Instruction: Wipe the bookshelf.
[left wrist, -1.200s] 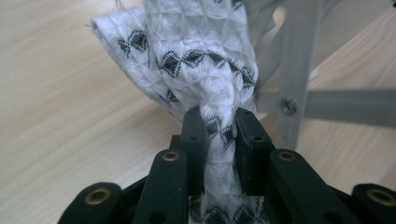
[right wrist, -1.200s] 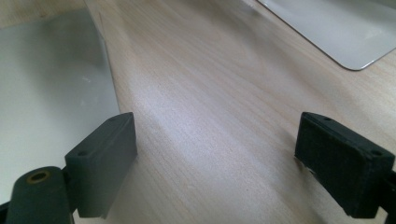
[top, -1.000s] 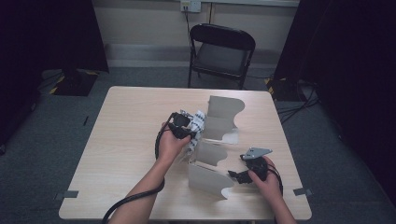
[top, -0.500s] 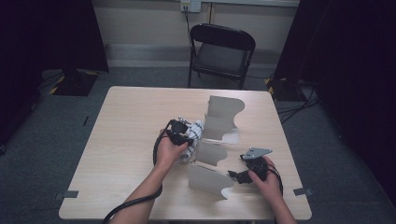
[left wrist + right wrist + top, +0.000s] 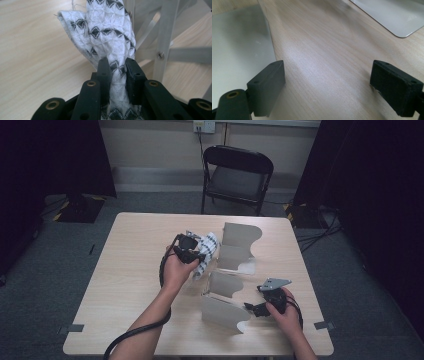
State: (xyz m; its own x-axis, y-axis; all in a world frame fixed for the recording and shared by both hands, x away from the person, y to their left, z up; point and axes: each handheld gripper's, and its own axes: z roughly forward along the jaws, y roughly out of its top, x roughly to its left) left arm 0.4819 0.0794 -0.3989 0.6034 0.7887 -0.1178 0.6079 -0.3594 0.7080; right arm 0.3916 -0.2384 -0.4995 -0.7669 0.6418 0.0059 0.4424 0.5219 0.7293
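left gripper (image 5: pixel 117 66) jaws clamped on the patterned cloth (image 5: pixel 107 32) beside the grey rack (image 5: pixel 235 270); right gripper (image 5: pixel 328 87) jaws gaping over bare tabletop (image 5: pixel 130 245)

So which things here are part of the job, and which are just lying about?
In the job:
cloth, clamped in the left gripper
grey rack beside it
right gripper, open by the rack's near panel

Lying about:
folding chair
floor cables

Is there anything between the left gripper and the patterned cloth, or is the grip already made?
Nothing stands between them. The left gripper is shut on the patterned cloth, which is bunched between its pads. The grey rack stands just beside the cloth, and the right gripper rests open near the rack's front panel.
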